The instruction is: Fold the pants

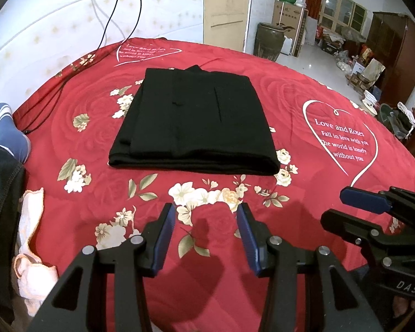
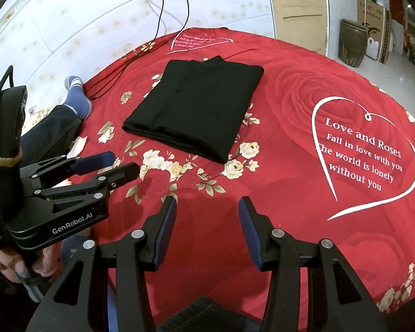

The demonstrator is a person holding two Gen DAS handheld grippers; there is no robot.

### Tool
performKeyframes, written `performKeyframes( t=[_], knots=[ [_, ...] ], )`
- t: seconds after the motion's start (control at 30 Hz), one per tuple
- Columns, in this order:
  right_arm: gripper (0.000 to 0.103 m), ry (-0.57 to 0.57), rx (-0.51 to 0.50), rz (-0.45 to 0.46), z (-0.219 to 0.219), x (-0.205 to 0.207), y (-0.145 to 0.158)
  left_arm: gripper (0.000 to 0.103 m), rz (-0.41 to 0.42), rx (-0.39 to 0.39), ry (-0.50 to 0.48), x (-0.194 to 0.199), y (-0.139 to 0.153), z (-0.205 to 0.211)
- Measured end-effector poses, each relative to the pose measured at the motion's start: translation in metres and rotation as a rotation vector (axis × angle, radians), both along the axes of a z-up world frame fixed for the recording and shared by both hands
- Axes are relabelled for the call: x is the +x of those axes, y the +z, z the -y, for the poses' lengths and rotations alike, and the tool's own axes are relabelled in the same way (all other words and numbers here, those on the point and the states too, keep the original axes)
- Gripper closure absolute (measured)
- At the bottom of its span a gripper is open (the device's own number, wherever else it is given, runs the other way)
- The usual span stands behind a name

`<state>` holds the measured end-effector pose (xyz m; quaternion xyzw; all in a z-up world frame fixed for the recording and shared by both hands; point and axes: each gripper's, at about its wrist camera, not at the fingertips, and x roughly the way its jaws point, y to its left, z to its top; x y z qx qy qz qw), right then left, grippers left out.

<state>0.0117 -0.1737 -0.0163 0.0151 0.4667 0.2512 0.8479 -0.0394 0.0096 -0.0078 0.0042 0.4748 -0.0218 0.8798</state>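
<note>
Both grippers: I see the left gripper and right gripper, jaws apart, empty.
Pants: folded, ahead of my jaws on the bed.

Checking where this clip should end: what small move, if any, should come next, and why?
Probably none beyond keeping both grippers back. The black pants already lie as a compact folded rectangle on the red bedspread, and the left gripper and right gripper are open, holding nothing.
</note>
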Motion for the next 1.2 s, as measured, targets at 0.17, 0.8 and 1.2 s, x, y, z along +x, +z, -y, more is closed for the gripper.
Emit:
performKeyframes(
  t=[0.17, 0.8, 1.2],
  knots=[
    [0.056, 0.001, 0.0, 0.0, 0.0002, 0.0002, -0.0004, 0.054, -0.001, 0.004, -0.002, 0.0003, -0.0006, 0.0003],
    [0.056, 0.0, 0.0, -0.003, 0.0002, 0.0007, -0.0016, 0.054, -0.009, 0.008, -0.006, 0.0013, -0.0034, 0.0028],
    [0.056, 0.0, -0.001, -0.002, 0.0003, 0.0004, -0.0014, 0.054, -0.005, 0.007, -0.005, 0.0014, -0.0033, 0.003]
  ],
)
